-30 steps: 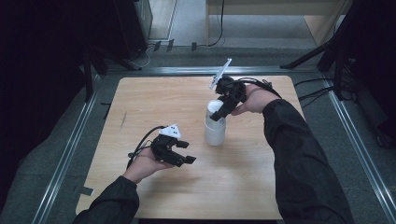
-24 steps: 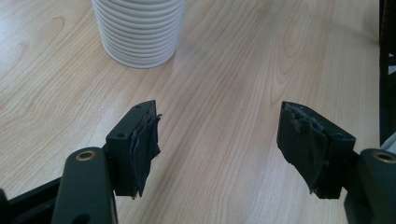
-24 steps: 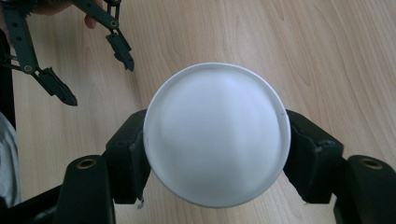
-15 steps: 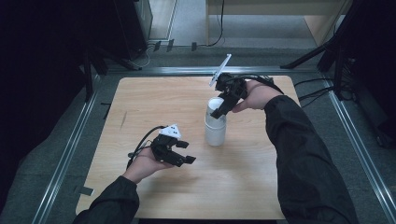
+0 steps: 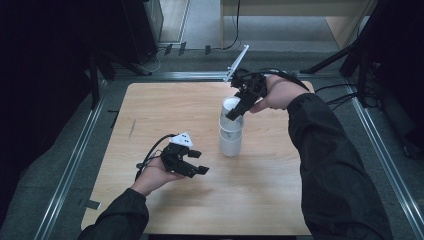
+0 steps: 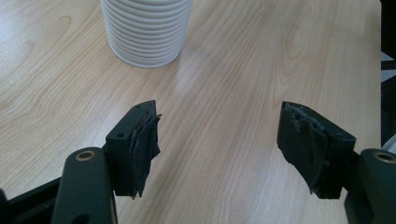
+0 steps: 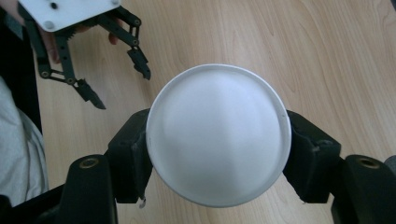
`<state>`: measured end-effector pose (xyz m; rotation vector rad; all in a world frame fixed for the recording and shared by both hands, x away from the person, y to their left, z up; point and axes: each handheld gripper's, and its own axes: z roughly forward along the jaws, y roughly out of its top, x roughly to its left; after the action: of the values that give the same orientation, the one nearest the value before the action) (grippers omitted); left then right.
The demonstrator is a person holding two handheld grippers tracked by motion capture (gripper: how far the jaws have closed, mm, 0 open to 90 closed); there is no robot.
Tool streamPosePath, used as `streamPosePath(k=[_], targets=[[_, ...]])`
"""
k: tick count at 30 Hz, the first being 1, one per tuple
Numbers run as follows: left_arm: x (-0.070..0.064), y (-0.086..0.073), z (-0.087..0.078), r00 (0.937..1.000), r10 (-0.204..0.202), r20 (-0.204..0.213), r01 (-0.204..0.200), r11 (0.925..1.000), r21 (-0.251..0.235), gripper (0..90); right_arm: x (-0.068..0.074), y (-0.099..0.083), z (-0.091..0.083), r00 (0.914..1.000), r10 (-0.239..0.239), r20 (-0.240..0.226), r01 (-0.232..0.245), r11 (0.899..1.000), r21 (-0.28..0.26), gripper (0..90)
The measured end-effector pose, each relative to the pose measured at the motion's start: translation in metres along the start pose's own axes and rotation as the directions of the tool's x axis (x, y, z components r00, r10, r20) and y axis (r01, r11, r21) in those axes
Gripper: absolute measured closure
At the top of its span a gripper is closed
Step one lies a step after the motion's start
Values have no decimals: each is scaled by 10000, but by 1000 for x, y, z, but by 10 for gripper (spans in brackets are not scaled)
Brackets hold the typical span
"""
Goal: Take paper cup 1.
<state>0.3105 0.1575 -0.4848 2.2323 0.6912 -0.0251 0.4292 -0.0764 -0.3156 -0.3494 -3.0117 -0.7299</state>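
Wooden table (image 5: 150, 110), pale grain, lying inside a metal frame (image 5: 75, 160) on grey floor; cables (image 5: 235, 30) trailing beyond. Stack of white cups (image 5: 230, 140) standing near centre. Right gripper (image 5: 235, 111) gripping the top cup (image 7: 218, 134) from both sides. Left gripper (image 5: 197, 162) hovering nearby, jaws spreading wide, holding nothing.

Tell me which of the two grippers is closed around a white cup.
The right gripper: its jaws press both sides of the top cup, above the cup stack. The left gripper is open over bare table, holding nothing.
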Motion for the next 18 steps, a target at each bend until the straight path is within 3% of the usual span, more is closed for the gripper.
streamPosePath(k=[8,12,15,18], targets=[[1,1,-2,9997,-165,203,170,9996,-246,271,9,7,-31,9992,-2,396,7,9999,-117,337],[4,1,-2,9995,-179,242,184,9996,-205,268,21,13,-48,9970,-412,649,419,9991,-94,337],[6,0,-4,9994,-258,229,264,9993,-264,266,32,15,-58,9976,-527,456,539,9982,-266,339],[6,0,-5,9997,-184,172,189,9994,-297,266,42,13,-59,9949,-940,371,949,9952,-248,341]])
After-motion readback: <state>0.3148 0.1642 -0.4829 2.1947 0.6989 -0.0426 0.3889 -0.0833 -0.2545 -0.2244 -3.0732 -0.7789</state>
